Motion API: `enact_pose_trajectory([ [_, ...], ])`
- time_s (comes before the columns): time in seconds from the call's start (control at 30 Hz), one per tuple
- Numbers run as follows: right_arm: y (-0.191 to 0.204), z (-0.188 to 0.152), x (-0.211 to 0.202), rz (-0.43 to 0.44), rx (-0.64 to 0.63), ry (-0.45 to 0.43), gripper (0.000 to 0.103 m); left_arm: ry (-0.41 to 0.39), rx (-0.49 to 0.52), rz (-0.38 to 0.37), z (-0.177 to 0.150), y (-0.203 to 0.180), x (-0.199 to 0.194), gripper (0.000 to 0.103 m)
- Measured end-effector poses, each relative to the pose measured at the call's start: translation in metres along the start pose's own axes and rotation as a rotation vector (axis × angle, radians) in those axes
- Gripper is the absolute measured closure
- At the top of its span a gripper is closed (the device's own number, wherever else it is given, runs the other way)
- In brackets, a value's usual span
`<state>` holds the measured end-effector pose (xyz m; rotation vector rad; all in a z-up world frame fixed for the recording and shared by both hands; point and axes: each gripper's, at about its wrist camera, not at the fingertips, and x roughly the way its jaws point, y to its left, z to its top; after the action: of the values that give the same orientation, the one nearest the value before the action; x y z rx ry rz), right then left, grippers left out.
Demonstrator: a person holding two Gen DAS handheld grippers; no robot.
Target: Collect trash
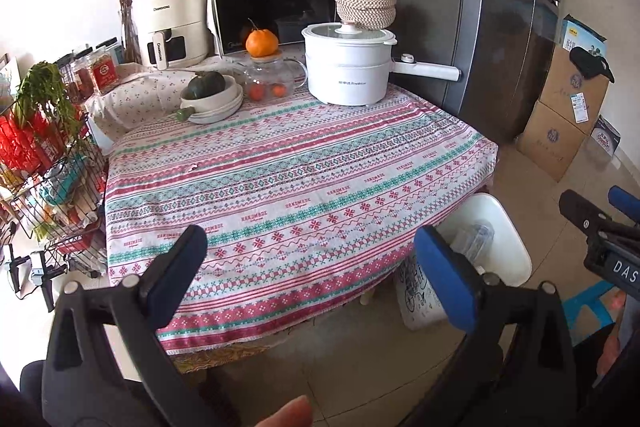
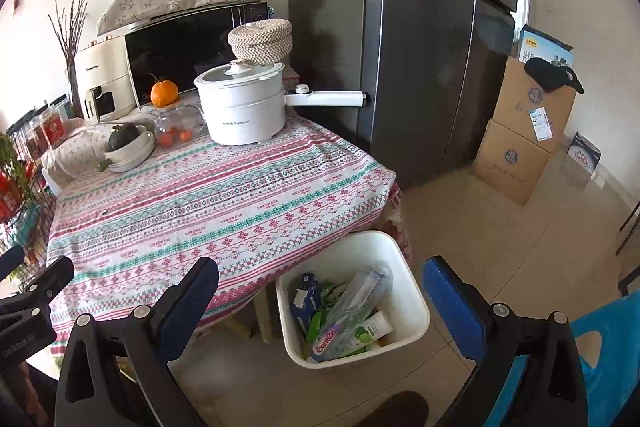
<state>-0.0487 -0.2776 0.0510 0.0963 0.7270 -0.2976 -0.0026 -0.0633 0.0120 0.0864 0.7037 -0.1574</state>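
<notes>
A white trash bin [image 2: 404, 267] stands on the floor at the table's near right corner. It holds a clear plastic bottle [image 2: 360, 293], a blue carton [image 2: 306, 291], green wrappers [image 2: 320, 319] and tubes. The bin also shows in the left wrist view [image 1: 508, 239], partly behind the table edge. My left gripper [image 1: 310, 263] is open and empty above the table's front part. My right gripper [image 2: 320, 291] is open and empty above the bin. A tiny white scrap [image 1: 193, 168] lies on the striped tablecloth [image 1: 304, 163].
At the table's back stand a white electric pot [image 1: 346, 67], a glass teapot with an orange on it [image 1: 266, 75], stacked bowls with a squash [image 1: 212, 95], a microwave [image 1: 280, 11] and an air fryer. A wire rack [image 1: 48, 167] is left. Fridge and cardboard boxes [image 2: 520, 131] are right.
</notes>
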Motion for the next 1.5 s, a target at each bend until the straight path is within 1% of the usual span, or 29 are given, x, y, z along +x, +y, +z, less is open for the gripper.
enact_pose_trajectory([
  [0.23,0.013,-0.002,-0.004,-0.011,-0.043,-0.026,0.0,-0.021,-0.001,-0.004,0.0,0.002,-0.005,0.0],
  [0.6,0.013,-0.004,0.001,-0.004,-0.044,-0.011,0.0,-0.011,-0.003,-0.017,0.0,0.001,-0.004,0.0],
  [1.5,0.014,-0.005,0.001,-0.004,-0.049,-0.013,0.0,-0.008,-0.001,-0.023,-0.001,-0.003,-0.006,0.0],
])
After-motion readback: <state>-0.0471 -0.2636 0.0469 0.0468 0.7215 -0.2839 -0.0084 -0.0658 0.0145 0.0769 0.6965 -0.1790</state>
